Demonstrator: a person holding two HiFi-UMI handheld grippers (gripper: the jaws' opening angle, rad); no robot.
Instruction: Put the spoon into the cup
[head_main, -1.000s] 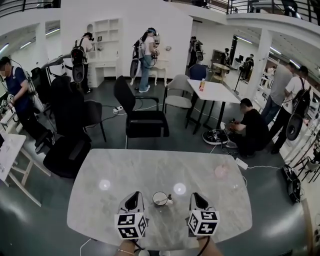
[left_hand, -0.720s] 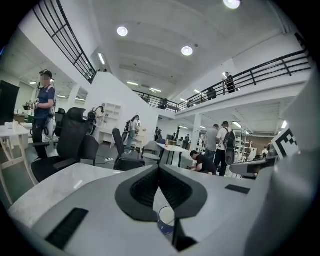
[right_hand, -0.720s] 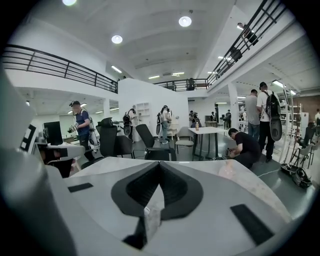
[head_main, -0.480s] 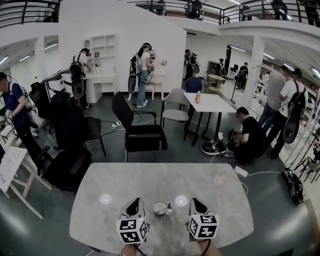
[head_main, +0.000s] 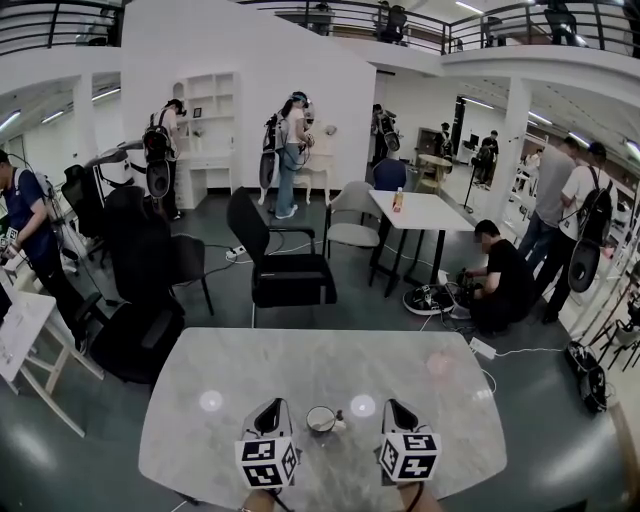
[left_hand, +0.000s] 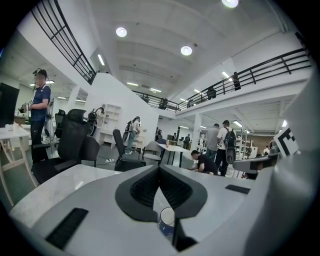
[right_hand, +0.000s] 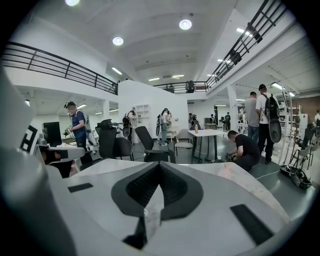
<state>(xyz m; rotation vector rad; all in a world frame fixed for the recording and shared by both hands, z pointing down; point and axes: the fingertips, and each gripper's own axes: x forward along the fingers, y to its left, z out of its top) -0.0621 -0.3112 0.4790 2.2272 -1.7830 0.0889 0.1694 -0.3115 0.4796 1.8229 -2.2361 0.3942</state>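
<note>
"Well, where did things stand at that moment?"

"You held both grippers low over the marble table (head_main: 240, 360), side by side and pointing away from you. The cup (head_main: 321, 420) stood upright between them, about level with their tips."

"And the spoon?"

"A small pale thing lay just beside the cup, on its right flank. I took it for the spoon (head_main: 340, 421). It was too small in the head view to be sure of that, or to read which way its long axis ran."

"Which hand was better placed for it?"

"Your right gripper (head_main: 397, 409), by my judgement. The spoon sat on the side of the cup that faced it, off to that gripper's left with bare table between. Your left gripper (head_main: 268, 407) was near the cup too, but the cup itself stood between it and the spoon. That gripper's own view showed only the cup, low beneath its jaws."

"How were the jaws?"

"Both pairs were pinched together, pads meeting, with nothing caught between them. I reckoned your right pair would have had to part before it swung left toward the spoon."
</note>
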